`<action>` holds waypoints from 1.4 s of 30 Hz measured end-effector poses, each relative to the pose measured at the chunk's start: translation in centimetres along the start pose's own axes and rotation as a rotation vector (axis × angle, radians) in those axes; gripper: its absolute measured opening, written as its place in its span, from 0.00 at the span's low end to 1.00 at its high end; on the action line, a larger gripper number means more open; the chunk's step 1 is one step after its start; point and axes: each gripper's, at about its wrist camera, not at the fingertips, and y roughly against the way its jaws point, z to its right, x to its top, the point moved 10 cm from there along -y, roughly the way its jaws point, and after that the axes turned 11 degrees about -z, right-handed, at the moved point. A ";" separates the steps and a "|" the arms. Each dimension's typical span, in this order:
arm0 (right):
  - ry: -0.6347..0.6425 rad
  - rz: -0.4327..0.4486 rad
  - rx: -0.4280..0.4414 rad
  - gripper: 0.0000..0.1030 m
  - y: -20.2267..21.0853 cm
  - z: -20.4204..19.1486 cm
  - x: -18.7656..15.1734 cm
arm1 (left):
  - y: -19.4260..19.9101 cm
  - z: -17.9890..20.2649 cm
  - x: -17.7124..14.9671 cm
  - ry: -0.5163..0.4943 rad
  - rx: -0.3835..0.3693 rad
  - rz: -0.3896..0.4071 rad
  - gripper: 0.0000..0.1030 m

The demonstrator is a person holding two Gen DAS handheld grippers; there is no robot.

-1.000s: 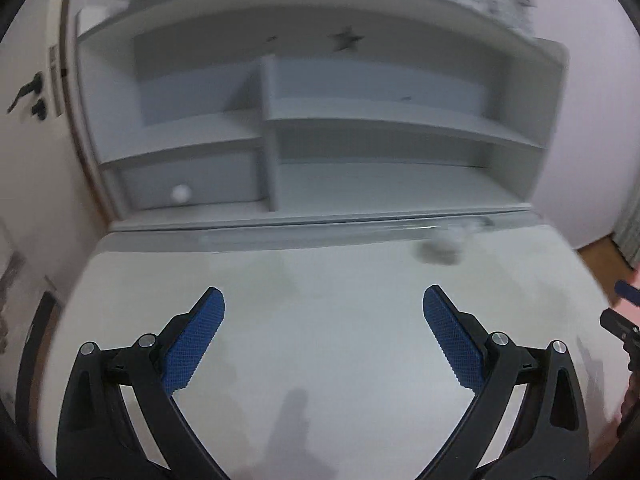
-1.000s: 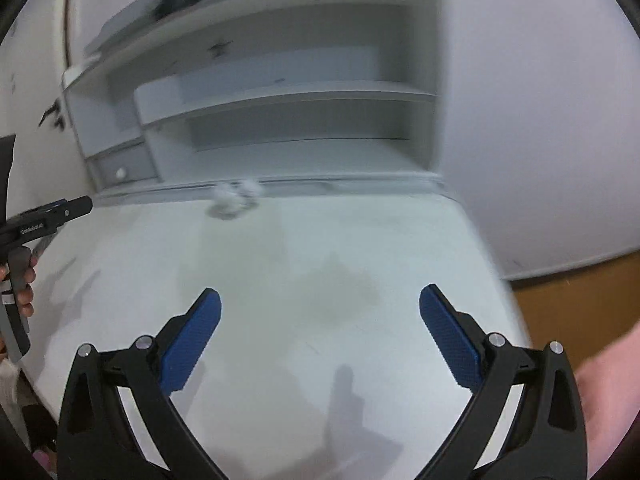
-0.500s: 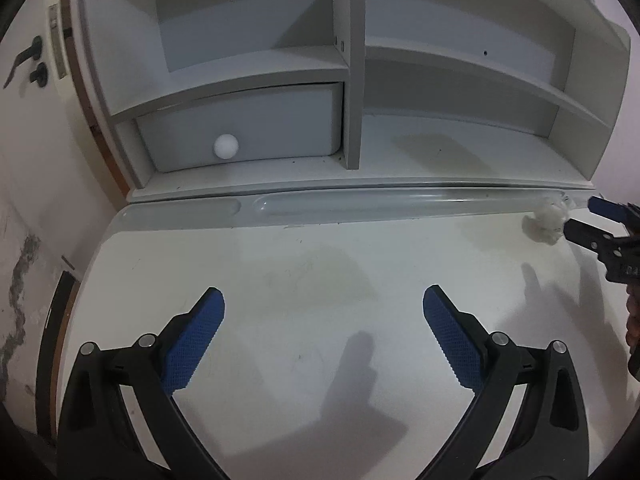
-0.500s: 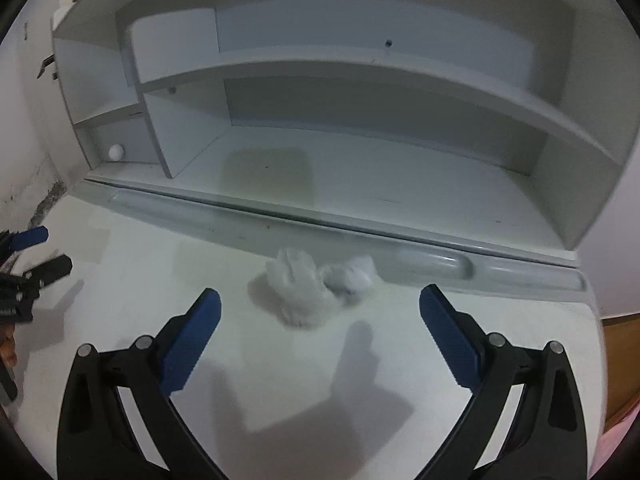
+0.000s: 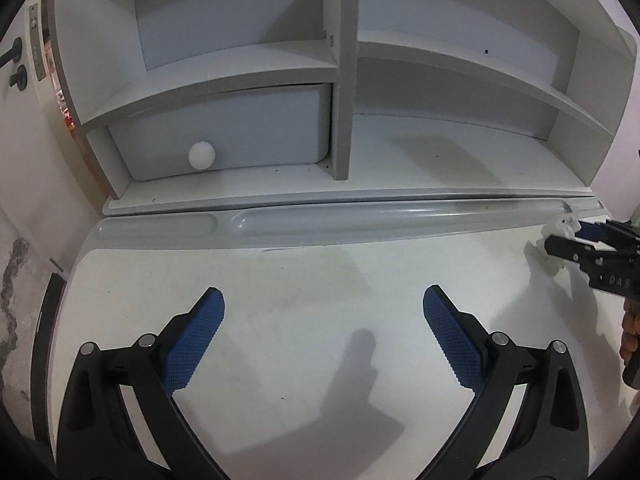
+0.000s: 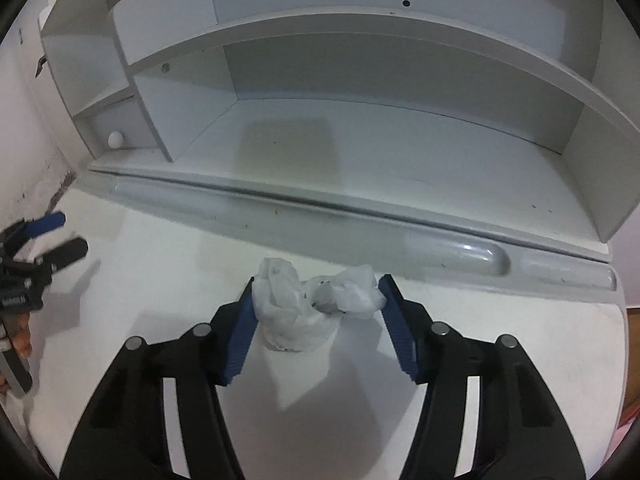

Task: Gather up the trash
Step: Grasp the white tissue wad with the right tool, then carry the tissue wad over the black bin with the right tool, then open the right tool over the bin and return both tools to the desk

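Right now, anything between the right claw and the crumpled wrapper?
Nothing visible. The right claw has just been closing around the crumpled white wrapper on the desk; both pads sit at its sides. The left claw is open and well aside.

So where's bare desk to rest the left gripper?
Bare white desk ahead of the left gripper, up to the grey groove. Crowded only far right: right gripper closing around the crumpled tissue.
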 end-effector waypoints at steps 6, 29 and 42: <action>-0.007 0.029 -0.006 0.56 2.7 1.0 -2.4 | 2.0 2.2 -0.3 -0.030 -0.013 0.025 0.94; -0.452 0.167 -0.308 0.56 24.5 23.1 -37.1 | 15.5 49.7 -20.1 -0.818 -0.604 -0.066 0.00; -0.970 -0.105 -0.047 0.56 9.5 31.9 -64.1 | 0.8 64.2 -45.3 -1.217 -0.453 -0.618 0.00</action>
